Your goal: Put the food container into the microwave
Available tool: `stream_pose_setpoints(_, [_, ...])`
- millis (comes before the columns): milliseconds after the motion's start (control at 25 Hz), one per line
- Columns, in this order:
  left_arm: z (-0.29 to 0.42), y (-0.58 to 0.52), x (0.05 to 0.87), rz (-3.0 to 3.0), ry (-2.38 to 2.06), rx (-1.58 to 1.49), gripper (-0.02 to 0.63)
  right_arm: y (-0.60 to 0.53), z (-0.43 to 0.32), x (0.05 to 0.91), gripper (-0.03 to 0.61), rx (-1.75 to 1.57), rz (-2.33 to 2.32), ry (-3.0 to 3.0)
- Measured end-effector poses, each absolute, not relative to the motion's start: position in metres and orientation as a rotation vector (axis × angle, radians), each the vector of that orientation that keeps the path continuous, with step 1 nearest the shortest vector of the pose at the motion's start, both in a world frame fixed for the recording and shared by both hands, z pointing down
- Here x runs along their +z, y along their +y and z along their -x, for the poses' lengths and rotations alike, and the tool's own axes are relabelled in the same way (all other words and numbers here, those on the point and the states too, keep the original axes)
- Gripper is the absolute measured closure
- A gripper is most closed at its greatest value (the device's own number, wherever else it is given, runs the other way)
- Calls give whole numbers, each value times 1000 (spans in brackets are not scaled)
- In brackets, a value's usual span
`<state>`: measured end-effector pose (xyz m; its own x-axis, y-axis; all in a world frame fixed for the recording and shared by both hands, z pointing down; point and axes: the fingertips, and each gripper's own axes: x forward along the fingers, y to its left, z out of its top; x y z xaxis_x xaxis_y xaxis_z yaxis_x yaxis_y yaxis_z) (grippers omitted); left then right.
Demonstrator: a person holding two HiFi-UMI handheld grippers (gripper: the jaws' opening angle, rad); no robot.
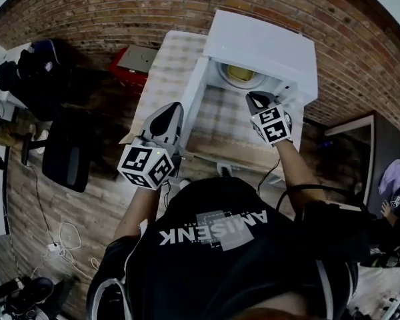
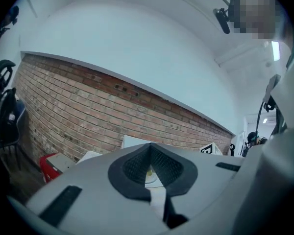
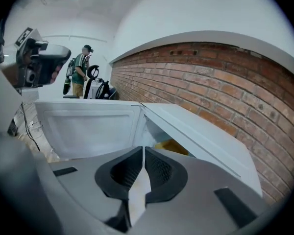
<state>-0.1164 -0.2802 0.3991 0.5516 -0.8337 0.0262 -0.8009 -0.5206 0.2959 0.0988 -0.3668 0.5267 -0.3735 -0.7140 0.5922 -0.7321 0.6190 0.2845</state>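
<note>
The white microwave (image 1: 267, 49) stands on the table with its door (image 1: 192, 102) swung open to the left. Inside sits the food container (image 1: 242, 74), round and pale with yellow contents. It shows as a yellow patch (image 3: 174, 147) in the right gripper view. My left gripper (image 1: 175, 107) is shut and empty, held in front of the open door. The right gripper (image 1: 253, 97) is also shut and empty, just before the cavity's right side. Neither touches the container. In the left gripper view the jaws (image 2: 149, 153) meet at the tips, and the microwave top (image 2: 137, 142) shows behind them.
A checked cloth covers the table (image 1: 170, 65) against the brick wall (image 1: 120, 12). A red box (image 1: 130, 62) lies left of the table and a black chair (image 1: 67, 159) stands further left. A person (image 3: 81, 70) stands far off in the right gripper view.
</note>
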Motion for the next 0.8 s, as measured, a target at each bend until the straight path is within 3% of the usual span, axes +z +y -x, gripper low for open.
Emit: stream_pose_setpoints(800, [113,-288,372,-2622,-1105,-188,601,-287,-150,352,529,-50,-1659,-2248])
